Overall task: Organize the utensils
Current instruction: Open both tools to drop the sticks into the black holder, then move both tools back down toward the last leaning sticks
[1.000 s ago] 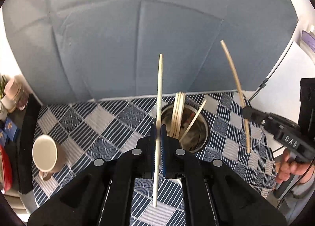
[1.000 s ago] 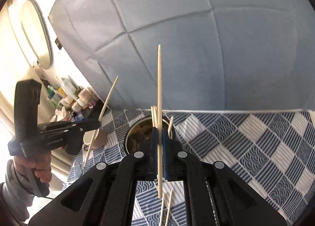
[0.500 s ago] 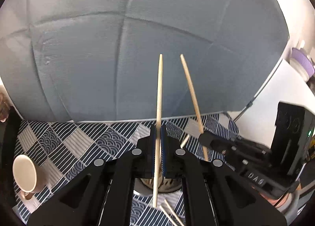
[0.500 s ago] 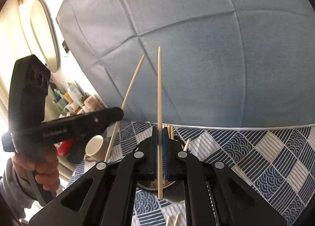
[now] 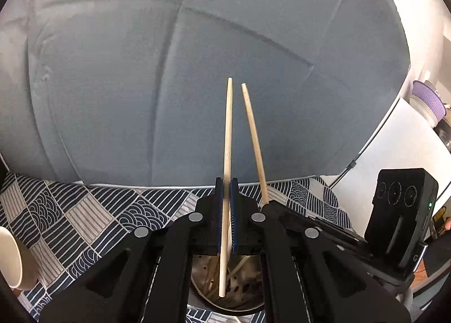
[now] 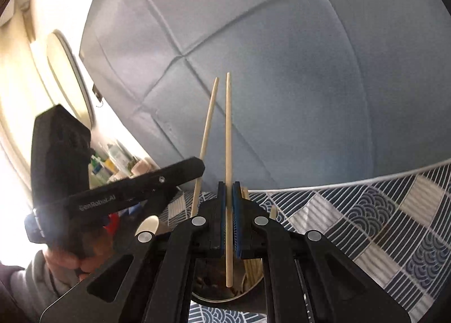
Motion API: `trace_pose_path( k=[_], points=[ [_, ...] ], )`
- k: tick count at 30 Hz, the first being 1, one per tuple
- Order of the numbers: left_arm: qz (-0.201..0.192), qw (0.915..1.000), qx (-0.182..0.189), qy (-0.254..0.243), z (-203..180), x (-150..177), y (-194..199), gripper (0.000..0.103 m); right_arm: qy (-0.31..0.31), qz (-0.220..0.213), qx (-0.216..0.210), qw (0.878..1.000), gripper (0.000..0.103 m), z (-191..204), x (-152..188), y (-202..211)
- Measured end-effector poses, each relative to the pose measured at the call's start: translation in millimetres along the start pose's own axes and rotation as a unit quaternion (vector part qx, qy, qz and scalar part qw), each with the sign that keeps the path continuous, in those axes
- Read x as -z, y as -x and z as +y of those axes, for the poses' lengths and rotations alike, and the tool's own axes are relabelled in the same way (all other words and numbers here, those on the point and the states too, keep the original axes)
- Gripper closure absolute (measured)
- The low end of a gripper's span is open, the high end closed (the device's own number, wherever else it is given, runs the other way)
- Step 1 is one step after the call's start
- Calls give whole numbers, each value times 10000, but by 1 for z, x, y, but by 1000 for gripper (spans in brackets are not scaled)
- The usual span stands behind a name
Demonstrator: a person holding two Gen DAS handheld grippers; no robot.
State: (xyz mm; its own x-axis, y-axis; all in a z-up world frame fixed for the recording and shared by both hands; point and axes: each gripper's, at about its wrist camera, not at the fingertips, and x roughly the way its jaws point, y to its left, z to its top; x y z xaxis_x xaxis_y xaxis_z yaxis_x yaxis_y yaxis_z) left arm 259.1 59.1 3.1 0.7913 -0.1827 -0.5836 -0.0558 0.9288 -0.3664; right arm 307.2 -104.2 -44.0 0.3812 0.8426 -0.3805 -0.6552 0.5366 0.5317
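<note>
My left gripper (image 5: 226,182) is shut on a wooden chopstick (image 5: 227,137) that stands upright, its lower end over the metal utensil holder (image 5: 231,306). My right gripper (image 6: 229,185) is shut on another chopstick (image 6: 228,131), also upright over the same holder (image 6: 214,299). Several chopsticks stand inside the holder. The two grippers sit side by side above it: the right one (image 5: 267,206) shows in the left wrist view, the left one (image 6: 198,166) in the right wrist view.
A patterned blue and white tablecloth (image 5: 84,218) covers the table. A beige cup (image 5: 11,261) stands at the left edge. A grey padded wall (image 5: 169,69) rises behind. Bottles and jars (image 6: 118,159) crowd the far left side.
Both grippers have moved together over the holder. The two held chopsticks now stand close side by side, with their lower ends over the holder's mouth.
</note>
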Motion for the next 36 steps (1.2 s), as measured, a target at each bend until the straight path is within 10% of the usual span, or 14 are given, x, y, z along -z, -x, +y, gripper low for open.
trace_pose_path(
  k=[22, 36],
  points=[
    [60, 9999, -84, -114, 14, 38, 10, 97, 759, 142, 359, 9964, 94, 18, 24, 18],
    [-62, 9993, -285, 216, 27, 52, 43, 46, 721, -10, 784, 9943, 58, 25, 25, 52]
  ],
)
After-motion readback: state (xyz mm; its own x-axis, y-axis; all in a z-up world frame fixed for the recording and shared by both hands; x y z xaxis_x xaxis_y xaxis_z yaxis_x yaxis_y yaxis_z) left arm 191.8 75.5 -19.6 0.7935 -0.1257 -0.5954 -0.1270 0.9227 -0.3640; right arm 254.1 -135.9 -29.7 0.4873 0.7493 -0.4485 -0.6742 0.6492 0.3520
